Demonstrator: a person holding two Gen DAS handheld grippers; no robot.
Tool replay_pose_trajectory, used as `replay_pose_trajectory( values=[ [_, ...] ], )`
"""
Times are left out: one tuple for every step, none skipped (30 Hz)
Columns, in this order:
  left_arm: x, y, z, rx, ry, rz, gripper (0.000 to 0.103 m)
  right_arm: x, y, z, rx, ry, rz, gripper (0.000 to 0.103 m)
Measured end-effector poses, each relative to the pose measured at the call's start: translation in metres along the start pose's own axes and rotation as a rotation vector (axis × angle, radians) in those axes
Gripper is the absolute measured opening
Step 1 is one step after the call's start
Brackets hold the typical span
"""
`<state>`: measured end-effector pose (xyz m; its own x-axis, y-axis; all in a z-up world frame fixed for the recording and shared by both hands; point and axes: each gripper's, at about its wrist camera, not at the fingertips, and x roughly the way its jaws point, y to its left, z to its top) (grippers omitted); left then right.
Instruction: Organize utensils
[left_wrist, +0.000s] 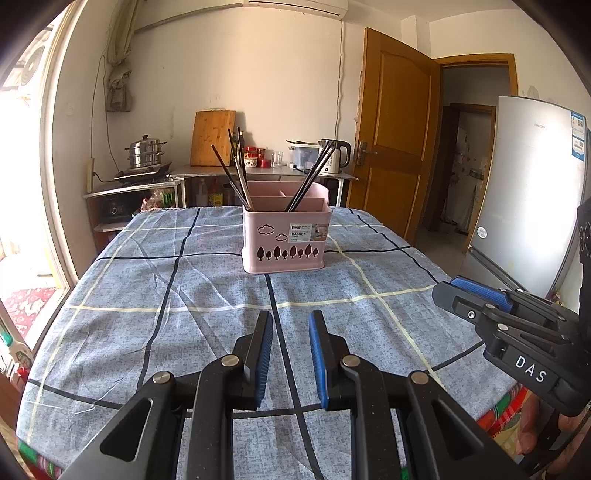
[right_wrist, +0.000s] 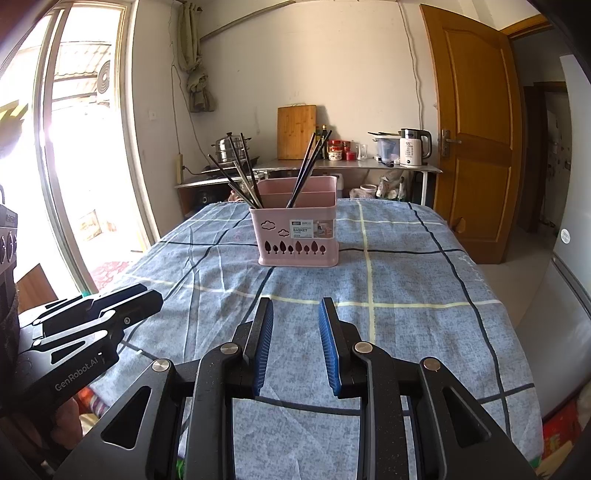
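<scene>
Blue checked tablecloth (left_wrist: 207, 288), bare up close. Left gripper (left_wrist: 290, 325) and right gripper (right_wrist: 296, 314) both parted, holding nothing. At 12 o'clock, pink basket (left_wrist: 286, 236) holding chopsticks (left_wrist: 236, 173). Beyond: kettle (right_wrist: 413, 147), cutting board (left_wrist: 213, 137).

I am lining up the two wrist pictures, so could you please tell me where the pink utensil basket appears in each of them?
Left wrist view: the pink utensil basket stands just left of centre, in the upper middle, on the checked tablecloth.
Right wrist view: the basket sits at centre, slightly above the middle.
Shared landmark: the wooden cutting board leaning on the back wall, up and left of the basket in the left view, directly above it in the right.
</scene>
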<state>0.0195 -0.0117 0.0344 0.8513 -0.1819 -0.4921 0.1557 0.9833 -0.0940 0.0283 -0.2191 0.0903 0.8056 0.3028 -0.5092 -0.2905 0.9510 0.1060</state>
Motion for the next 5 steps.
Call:
replay_pose_trajectory(
  values=[
    [-0.0007,-0.0004,0.0001,0.003,-0.004,0.003,0.02,0.0,0.0001,0.0,-0.001,-0.001,-0.001,0.026],
    [-0.0013,-0.0006,0.0001,0.005,-0.007,0.004,0.02,-0.0001,0.0002,-0.0001,-0.002,-0.001,-0.001,0.026],
    [-0.0015,-0.0006,0.0001,0.005,-0.008,0.003,0.02,0.0,0.0,0.0,-0.001,-0.001,0.0,0.026],
    [-0.0018,-0.0001,0.0002,0.001,-0.01,0.0,0.02,0.0002,-0.0001,0.0,-0.001,-0.001,0.001,0.026],
    [-0.0019,0.0004,0.0003,-0.002,-0.011,-0.002,0.02,0.0003,-0.0003,-0.0001,-0.002,0.0,0.0,0.026]
  ],
)
